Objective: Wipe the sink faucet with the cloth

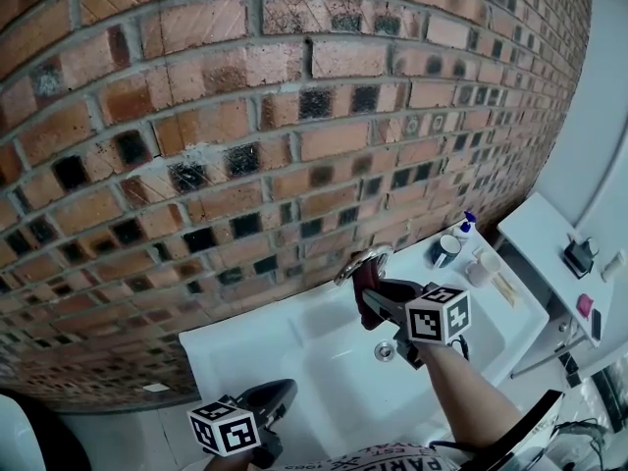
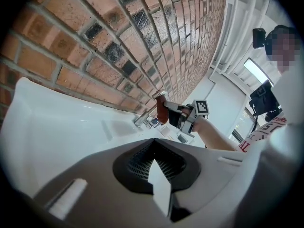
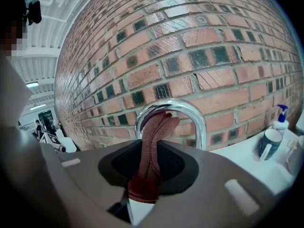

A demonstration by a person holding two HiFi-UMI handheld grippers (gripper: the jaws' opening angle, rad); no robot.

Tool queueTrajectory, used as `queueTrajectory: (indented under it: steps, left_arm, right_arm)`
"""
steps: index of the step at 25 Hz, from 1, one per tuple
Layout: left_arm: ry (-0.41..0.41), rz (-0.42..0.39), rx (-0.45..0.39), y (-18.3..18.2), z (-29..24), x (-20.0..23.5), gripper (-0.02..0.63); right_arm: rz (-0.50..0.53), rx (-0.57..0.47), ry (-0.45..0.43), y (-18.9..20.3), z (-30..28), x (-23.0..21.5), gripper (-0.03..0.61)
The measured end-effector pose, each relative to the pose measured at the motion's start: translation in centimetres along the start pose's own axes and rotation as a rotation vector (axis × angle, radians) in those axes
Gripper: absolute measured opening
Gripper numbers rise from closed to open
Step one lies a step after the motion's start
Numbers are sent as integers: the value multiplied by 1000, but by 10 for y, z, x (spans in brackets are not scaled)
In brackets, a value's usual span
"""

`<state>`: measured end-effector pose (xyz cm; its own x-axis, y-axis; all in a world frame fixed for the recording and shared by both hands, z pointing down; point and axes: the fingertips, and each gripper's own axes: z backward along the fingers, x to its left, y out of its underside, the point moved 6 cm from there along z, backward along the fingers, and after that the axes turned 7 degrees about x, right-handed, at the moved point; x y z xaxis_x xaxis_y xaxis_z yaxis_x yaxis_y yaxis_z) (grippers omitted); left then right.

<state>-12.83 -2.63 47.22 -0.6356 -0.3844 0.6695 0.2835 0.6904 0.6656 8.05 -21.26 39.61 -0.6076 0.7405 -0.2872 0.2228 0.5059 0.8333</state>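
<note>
A chrome arched faucet (image 1: 365,260) (image 3: 172,105) rises at the back of the white sink (image 1: 245,346), against the brick wall. My right gripper (image 1: 381,302) (image 3: 151,175) is shut on a dark red cloth (image 3: 153,146) (image 1: 369,285). The cloth's upper end presses against the underside of the faucet's arch. In the left gripper view the same cloth (image 2: 162,110) shows beside the faucet (image 2: 142,119). My left gripper (image 1: 270,405) (image 2: 159,175) hangs low over the sink's near left edge, shut and holding nothing.
A brick wall (image 1: 245,116) stands right behind the sink. A dark mug (image 1: 446,251) (image 3: 270,144) and a spray bottle (image 1: 464,226) (image 3: 281,120) stand on the ledge right of the faucet. The drain (image 1: 385,351) lies under my right gripper. A white counter (image 1: 549,253) lies further right.
</note>
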Motion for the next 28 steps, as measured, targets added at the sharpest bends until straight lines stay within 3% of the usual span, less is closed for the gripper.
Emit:
queueTrajectory:
  steps: [5, 9, 12, 17, 28]
  left_arm:
    - [-14, -11, 15, -1, -3, 0, 5]
    - [-27, -3, 47, 6, -10, 1, 5]
    - [-28, 4, 65, 10, -14, -1, 5]
    - [-35, 6, 82, 13, -17, -5, 5]
    - [-23, -1, 93, 10, -25, -4, 5]
  right_arm:
    - [-183, -112, -280, 48, 25, 22, 92]
    - [-293, -116, -410, 96, 27, 44, 91]
    - [-355, -105, -464, 124, 19, 56, 89]
    - [-407, -135, -530, 133, 16, 73, 87]
    - [-417, -103, -556, 144, 6, 81, 86]
